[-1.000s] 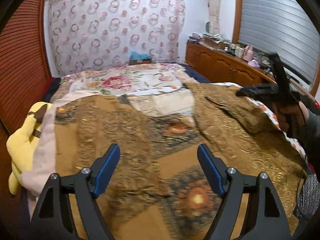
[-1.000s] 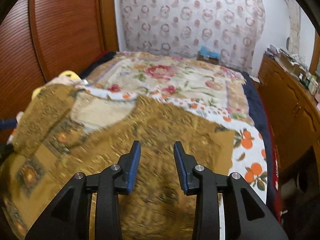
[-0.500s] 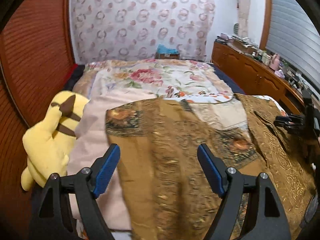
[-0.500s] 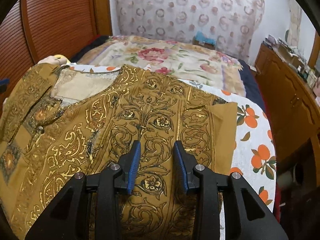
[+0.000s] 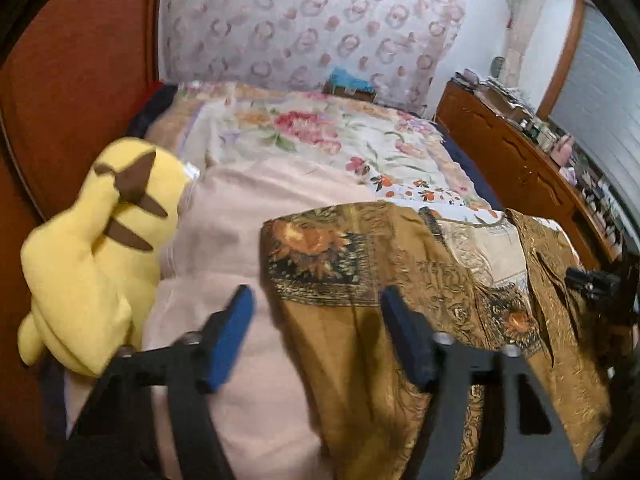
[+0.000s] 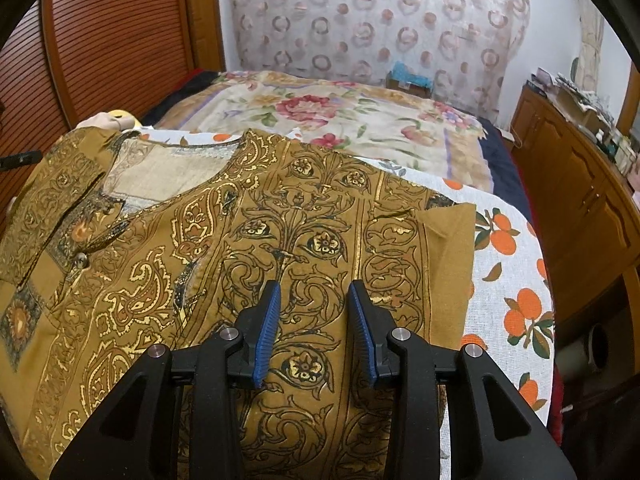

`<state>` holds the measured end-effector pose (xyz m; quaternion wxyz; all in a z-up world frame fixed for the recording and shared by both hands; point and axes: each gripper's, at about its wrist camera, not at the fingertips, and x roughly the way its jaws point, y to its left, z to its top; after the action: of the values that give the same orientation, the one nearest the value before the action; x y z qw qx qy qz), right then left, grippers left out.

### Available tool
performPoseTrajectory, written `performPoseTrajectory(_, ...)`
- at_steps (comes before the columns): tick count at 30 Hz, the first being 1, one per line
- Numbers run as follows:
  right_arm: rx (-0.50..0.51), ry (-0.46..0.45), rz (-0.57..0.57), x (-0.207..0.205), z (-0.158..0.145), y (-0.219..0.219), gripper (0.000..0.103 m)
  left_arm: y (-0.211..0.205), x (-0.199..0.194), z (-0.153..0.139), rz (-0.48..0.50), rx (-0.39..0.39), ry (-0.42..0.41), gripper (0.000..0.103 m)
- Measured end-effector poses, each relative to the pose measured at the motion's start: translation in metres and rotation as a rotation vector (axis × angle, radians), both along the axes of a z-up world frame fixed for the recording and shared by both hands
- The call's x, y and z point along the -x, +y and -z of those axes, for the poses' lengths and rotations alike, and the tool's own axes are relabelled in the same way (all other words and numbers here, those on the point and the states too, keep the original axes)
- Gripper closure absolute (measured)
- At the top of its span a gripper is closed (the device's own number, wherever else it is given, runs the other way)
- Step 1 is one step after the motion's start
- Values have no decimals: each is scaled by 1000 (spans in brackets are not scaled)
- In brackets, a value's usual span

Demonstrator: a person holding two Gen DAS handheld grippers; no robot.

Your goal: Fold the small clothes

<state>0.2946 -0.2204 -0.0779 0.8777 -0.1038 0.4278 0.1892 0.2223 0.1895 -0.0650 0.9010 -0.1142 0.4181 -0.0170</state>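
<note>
A mustard-gold patterned shirt [image 6: 304, 232] lies spread flat on the bed, collar toward the far left in the right wrist view. It also shows in the left wrist view [image 5: 420, 288], where its left sleeve edge lies over a pink blanket. My left gripper [image 5: 318, 324] is open and empty, just above the shirt's left sleeve edge. My right gripper [image 6: 314, 312] is open and empty, above the right half of the shirt. The right gripper also shows at the far right of the left wrist view [image 5: 596, 284].
A yellow plush toy [image 5: 92, 248] lies at the bed's left edge beside a pink blanket [image 5: 240, 216]. A floral quilt [image 6: 328, 120] covers the far bed, an orange-print sheet [image 6: 508, 264] the right side. A wooden cabinet [image 6: 580, 184] stands right, a wooden wall [image 6: 112, 40] left.
My left gripper has swung left toward the shirt's left sleeve edge and the plush toy, and is blurred with motion. My right gripper has moved lower and closer over the shirt.
</note>
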Motion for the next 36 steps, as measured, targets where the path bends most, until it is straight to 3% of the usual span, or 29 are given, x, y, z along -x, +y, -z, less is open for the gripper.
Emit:
performPoseTrajectory(6,-23,13,-9,-2,-1,-1,68,1,-9,4,-8,-19,14,48)
performPoseTrajectory(8,-36,19,12,-5,-3,-7,58,1,-8,3,-7,-22,8,49)
performPoseTrajectory(10,-36,12,49,-11,-6,-21,51,0,-8,3,3,-19,0,60)
performPoseTrajectory(12,-39,17,79,-17,-8,-31,50,2,-8,1,26,-3,-18,79)
performPoseTrajectory(17,-30,21,154,-34,-9,-60,49,-2,-7,-4,51,-18,-45,82)
performPoseTrajectory(21,-35,43,179,-46,-4,-70,49,-2,-14,0,12,-62,-11,82)
performPoseTrajectory(25,-76,39,186,-50,-4,-72,49,-3,-12,2,30,-57,-18,82)
performPoseTrajectory(27,-59,32,170,-51,-4,-65,49,-8,-10,-2,59,-58,-31,100)
performPoseTrajectory(28,-40,27,158,-51,-4,-61,54,-11,-9,-5,54,-73,-35,101)
performPoseTrajectory(29,-17,21,133,-50,-4,-55,71,-17,-5,-9,55,-95,-54,103)
performPoseTrajectory(31,29,-3,60,-45,-5,-41,91,-29,4,-18,89,-100,-94,103)
performPoseTrajectory(33,91,-32,25,-36,-6,-28,97,-43,15,-29,111,-109,-133,103)
performPoseTrajectory(36,79,-76,1,-17,-18,-20,100,-59,33,-43,127,-113,-177,103)
